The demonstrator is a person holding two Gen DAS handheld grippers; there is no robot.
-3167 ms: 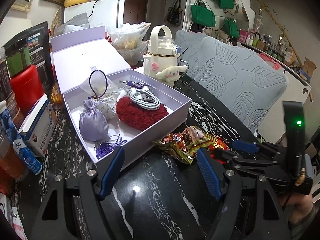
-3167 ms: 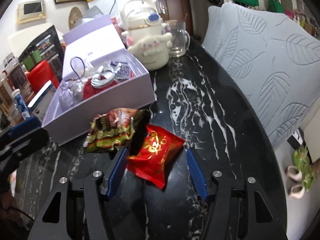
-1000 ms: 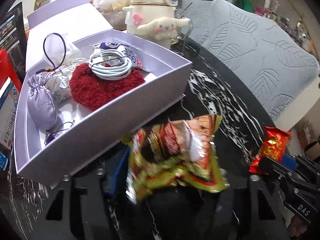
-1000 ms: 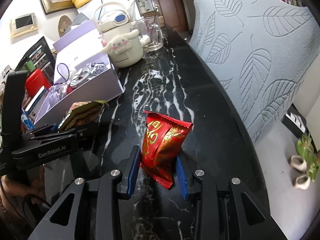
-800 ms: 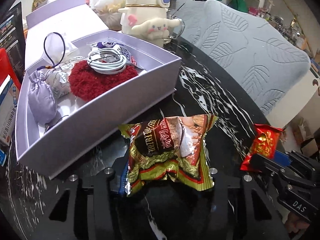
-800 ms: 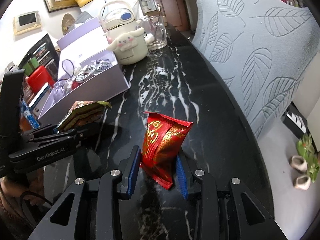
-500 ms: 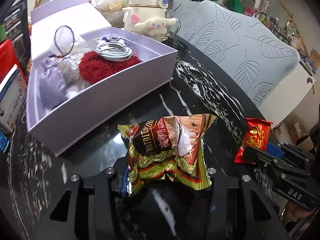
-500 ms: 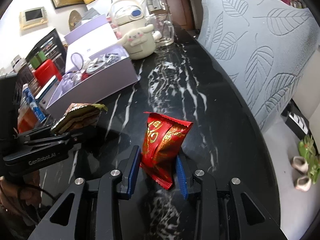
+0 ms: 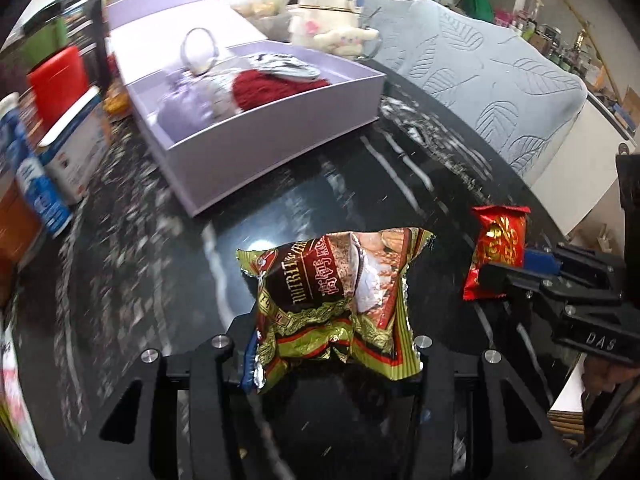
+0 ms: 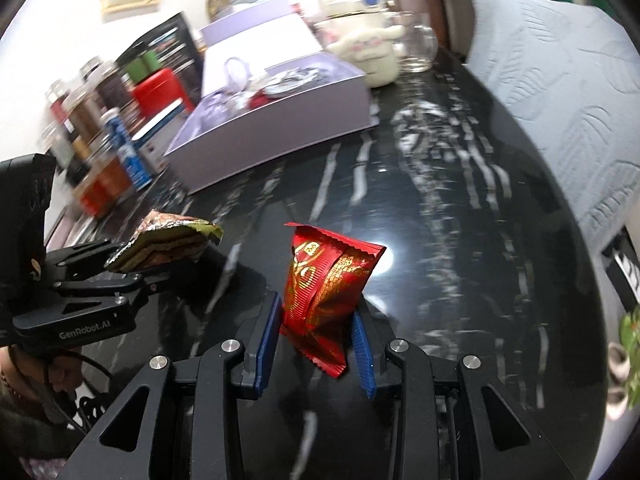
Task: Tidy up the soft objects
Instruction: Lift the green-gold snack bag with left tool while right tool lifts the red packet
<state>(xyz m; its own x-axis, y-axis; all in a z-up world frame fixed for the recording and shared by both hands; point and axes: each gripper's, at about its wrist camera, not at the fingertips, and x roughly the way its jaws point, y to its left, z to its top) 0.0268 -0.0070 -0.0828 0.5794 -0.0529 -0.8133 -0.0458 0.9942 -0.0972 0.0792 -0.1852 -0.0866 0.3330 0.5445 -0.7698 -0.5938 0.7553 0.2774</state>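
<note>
The left gripper [image 9: 332, 354] pinches the gold snack bag [image 9: 334, 300] and the right gripper [image 10: 316, 340] clamps the red packet [image 10: 324, 292]; either slick foil could slip before reaching the lavender box [image 9: 280, 140] at upper left.

both tools are showing black skeletal frames with silver screws at the joints. the right tool [image 10: 316, 344] is wearing ribbed blue pads [image 10: 363, 354]; the left tool [image 9: 332, 356] is carrying white "genrobot.ai" lettering, and a black cable is trailing beside it.

"GenRobot.AI" on left gripper [image 10: 160, 276] ("DAS" on right gripper [image 9: 504, 276])
</note>
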